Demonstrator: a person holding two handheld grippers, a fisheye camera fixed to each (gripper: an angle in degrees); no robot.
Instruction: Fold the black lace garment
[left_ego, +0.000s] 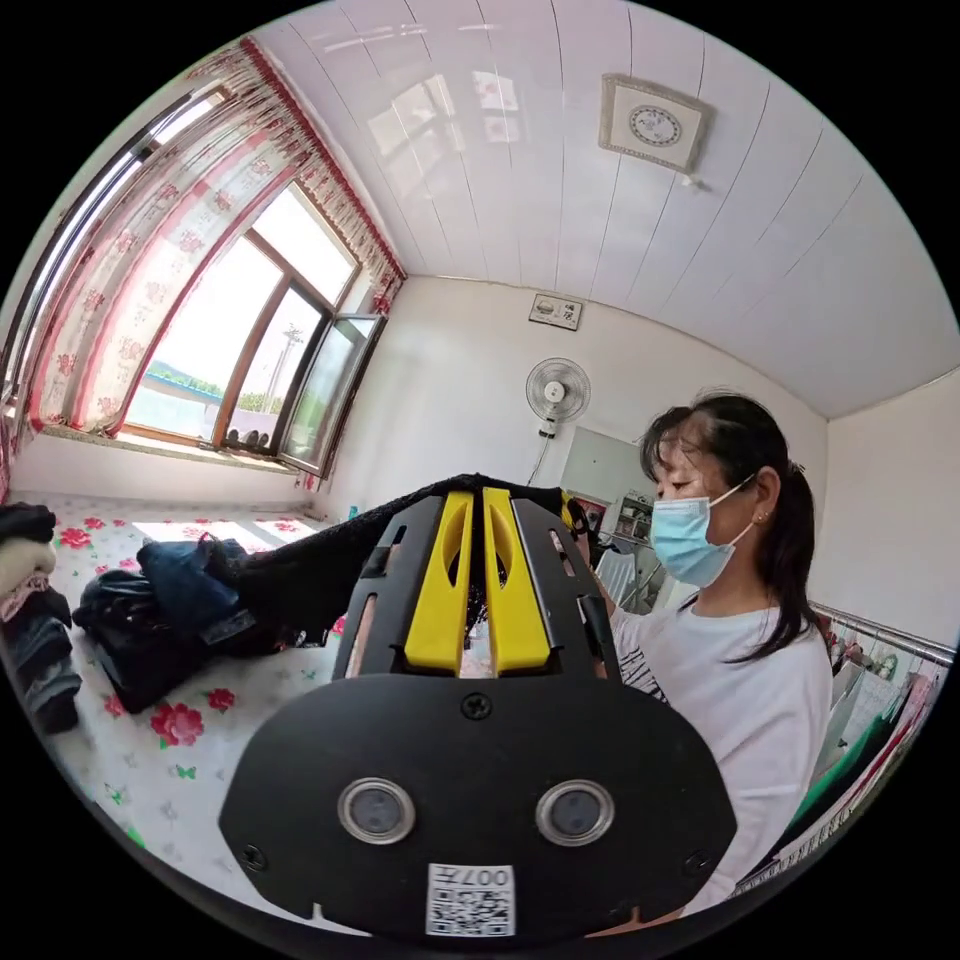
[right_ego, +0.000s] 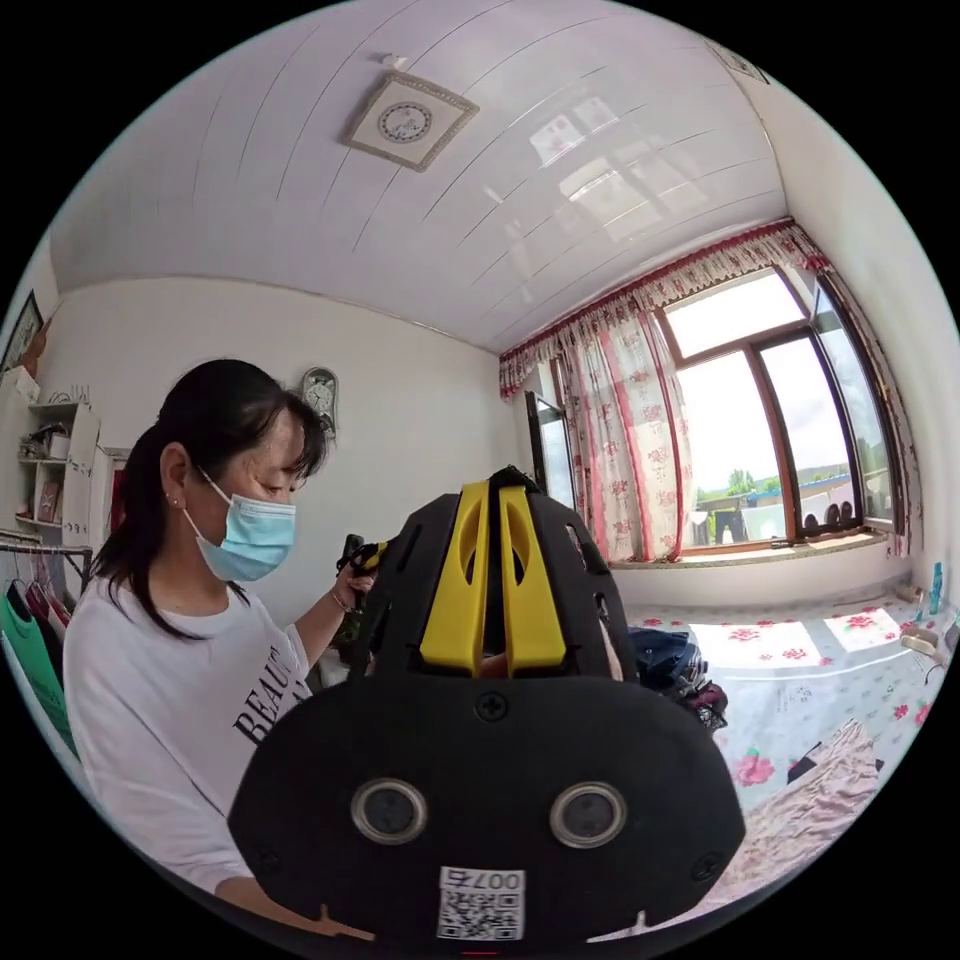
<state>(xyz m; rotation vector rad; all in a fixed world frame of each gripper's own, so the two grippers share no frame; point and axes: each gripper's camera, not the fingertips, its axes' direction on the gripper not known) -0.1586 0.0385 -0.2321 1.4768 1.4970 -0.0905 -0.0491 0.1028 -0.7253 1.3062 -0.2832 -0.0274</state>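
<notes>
Black lace garment (left_ego: 300, 575) lifted off bed (left_ego: 200, 770), trailing toward 9 o'clock; left gripper (left_ego: 478, 590) jaws pinch its edge, likely for spreading. Right gripper (right_ego: 494, 590) jaws narrow, hold unclear.

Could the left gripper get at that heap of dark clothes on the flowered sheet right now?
Probably not yet: the left gripper is shut on the black lace garment, held up above the flowered sheet. The heap of dark clothes lies uncovered below.
</notes>
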